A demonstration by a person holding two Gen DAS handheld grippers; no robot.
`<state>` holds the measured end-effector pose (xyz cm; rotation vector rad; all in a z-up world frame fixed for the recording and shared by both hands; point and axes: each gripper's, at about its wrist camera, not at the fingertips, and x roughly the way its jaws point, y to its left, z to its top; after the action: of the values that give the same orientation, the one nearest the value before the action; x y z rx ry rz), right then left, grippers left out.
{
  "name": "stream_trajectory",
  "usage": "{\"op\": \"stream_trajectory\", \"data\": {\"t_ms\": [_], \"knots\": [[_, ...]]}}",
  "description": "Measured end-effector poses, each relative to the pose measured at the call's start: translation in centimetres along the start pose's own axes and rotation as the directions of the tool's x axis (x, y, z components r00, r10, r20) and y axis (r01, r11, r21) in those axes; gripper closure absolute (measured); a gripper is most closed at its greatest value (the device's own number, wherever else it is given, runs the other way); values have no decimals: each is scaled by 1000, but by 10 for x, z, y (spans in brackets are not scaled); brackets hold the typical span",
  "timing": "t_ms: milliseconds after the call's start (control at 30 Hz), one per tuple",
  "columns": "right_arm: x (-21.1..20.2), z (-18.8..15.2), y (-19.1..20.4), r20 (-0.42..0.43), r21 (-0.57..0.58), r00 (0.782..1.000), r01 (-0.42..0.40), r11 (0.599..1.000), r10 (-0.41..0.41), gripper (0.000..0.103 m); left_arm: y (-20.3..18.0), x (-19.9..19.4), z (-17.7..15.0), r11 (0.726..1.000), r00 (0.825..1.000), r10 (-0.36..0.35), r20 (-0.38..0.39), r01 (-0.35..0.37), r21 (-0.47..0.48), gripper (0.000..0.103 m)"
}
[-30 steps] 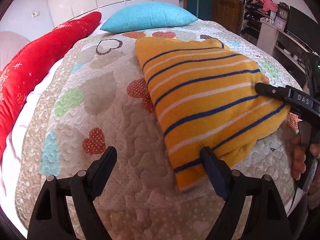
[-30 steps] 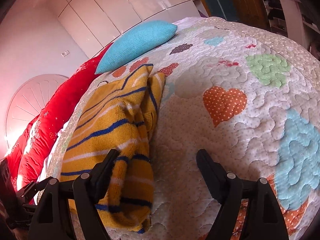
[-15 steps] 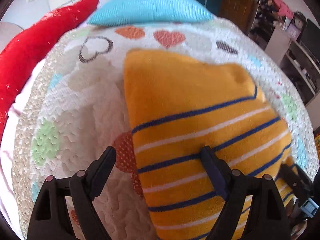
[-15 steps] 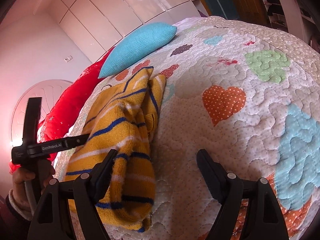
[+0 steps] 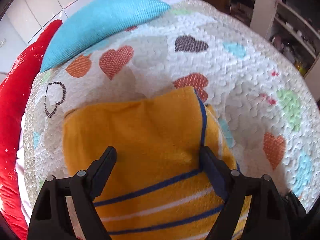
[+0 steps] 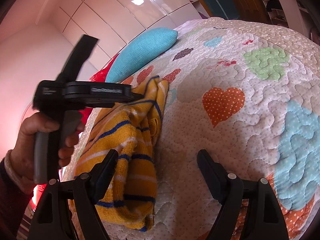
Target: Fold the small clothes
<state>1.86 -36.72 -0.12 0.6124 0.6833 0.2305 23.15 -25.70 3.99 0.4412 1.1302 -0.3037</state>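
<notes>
A small yellow sweater (image 5: 144, 136) with blue and white stripes lies folded on the heart-patterned quilt (image 5: 240, 76). My left gripper (image 5: 158, 156) hangs open over its plain yellow far part, pointing steeply down, with nothing between the fingers. In the right wrist view the sweater (image 6: 130, 136) runs along the left, thick and bunched at its near end. My right gripper (image 6: 157, 158) stands open low over the quilt (image 6: 250, 120), its left finger (image 6: 106, 164) at the sweater's near right edge. The left gripper's body, held by a hand (image 6: 38, 132), is over the sweater's far end.
A turquoise pillow (image 5: 104, 26) and a long red cushion (image 5: 12, 104) lie at the head of the bed. White wardrobe doors (image 6: 120, 16) stand behind. Shelves with clutter (image 5: 290, 20) and a wooden door are at the far right, beyond the bed's edge.
My left gripper has travelled from the sweater's near corner up along it to its far end, tipping further down. It has come into the right wrist view. The right gripper has stayed put.
</notes>
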Motion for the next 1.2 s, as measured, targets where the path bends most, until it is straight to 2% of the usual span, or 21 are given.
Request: {"op": "stream_trajectory", "data": {"t_ms": [67, 100, 167, 267, 433, 500, 600, 633, 700, 733, 767, 800, 867, 967, 1033, 1100, 1133, 1200], "knots": [[-1, -1, 1, 2, 1, 1000, -2, 1000, 2, 19, -11, 9, 5, 999, 999, 43, -7, -43, 13, 18], [-2, -1, 1, 2, 2, 1000, -2, 1000, 2, 19, -12, 5, 7, 1000, 1000, 29, 10, -29, 2, 18], [-4, -1, 1, 6, 6, 1000, -10, 1000, 10, 19, -8, -12, 6, 997, 996, -58, 62, 61, -46, 18], [-8, -2, -2, 19, 26, 999, -32, 999, 31, 19, -2, -38, -10, 983, 982, -143, 126, 156, -97, 18], [-35, -10, -14, 121, 112, 993, -25, 993, 11, 19, -4, -52, -52, 971, 965, -198, 172, 216, -99, 18], [-48, -15, -24, 172, 169, 985, -27, 985, -3, 19, -11, -41, -66, 980, 976, -165, 145, 178, -83, 18], [-54, -18, -33, 202, 219, 979, -51, 974, 6, 19, -17, -45, -70, 988, 979, -135, 151, 145, -58, 19], [-53, -17, -32, 196, 219, 981, -40, 975, -4, 19, -15, -51, -70, 981, 975, -164, 147, 177, -79, 22], [-50, -16, -27, 179, 199, 983, -4, 980, -33, 19, -10, -65, -79, 958, 954, -242, 179, 264, -113, 23], [-46, -14, -25, 172, 193, 984, 11, 981, -45, 19, -10, -71, -86, 954, 947, -253, 199, 278, -113, 23], [-45, -14, -25, 169, 191, 984, 17, 982, -50, 19, -12, -74, -94, 960, 949, -235, 209, 260, -103, 23], [-45, -12, -26, 168, 194, 984, 16, 981, -49, 19, -16, -72, -102, 972, 959, -198, 204, 218, -84, 23], [-43, -11, -29, 169, 202, 985, 9, 979, -44, 19, -26, -56, -116, 991, 981, -127, 144, 132, -22, 23], [-43, -11, -29, 159, 197, 986, 28, 980, -60, 19, -34, -60, -138, 995, 977, -94, 190, 85, 57, 23], [-37, -7, -27, 134, 183, 988, 56, 982, -81, 19, -32, -71, -151, 993, 973, -104, 205, 89, 81, 23], [-33, 4, -21, 68, 174, 992, 94, 980, -108, 19, -24, -88, -167, 988, 965, -145, 220, 129, 83, 23], [-36, 11, -17, 54, 164, 992, 100, 981, -110, 19, -17, -96, -177, 981, 956, -190, 224, 179, 70, 23], [-47, 27, -1, 104, 137, 993, 39, 990, -54, 19, -3, -110, -200, 962, 933, -272, 238, 273, 29, 23]]}}
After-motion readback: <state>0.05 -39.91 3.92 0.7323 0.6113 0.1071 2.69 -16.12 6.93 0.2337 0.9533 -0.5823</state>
